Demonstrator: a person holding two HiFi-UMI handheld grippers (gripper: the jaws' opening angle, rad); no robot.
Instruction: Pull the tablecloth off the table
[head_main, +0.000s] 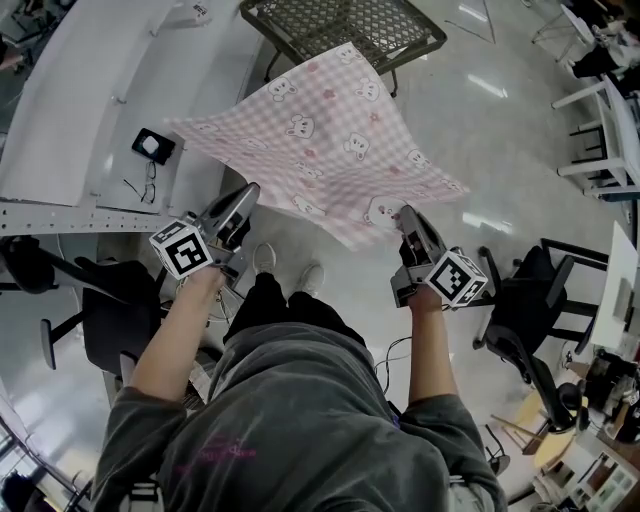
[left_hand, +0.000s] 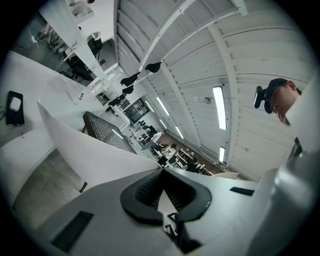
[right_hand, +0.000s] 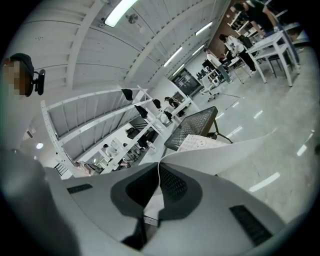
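Note:
A pink checked tablecloth (head_main: 330, 150) with bear prints hangs stretched in the air in the head view. Its far edge still reaches the near rim of a dark mesh table (head_main: 340, 25). My left gripper (head_main: 248, 192) is shut on the cloth's near left edge, and my right gripper (head_main: 406, 214) is shut on its near right corner. In the left gripper view the cloth's pale underside (left_hand: 85, 150) runs from the left into the closed jaws (left_hand: 161, 172), with the mesh table (left_hand: 102, 131) behind. In the right gripper view the cloth (right_hand: 220, 152) folds into the closed jaws (right_hand: 159, 167).
A long white bench (head_main: 90, 90) stands at the left with a black device (head_main: 152, 146) and glasses (head_main: 148, 185) on it. Black office chairs stand at my left (head_main: 110, 310) and right (head_main: 530, 300). White tables (head_main: 610, 130) line the right side.

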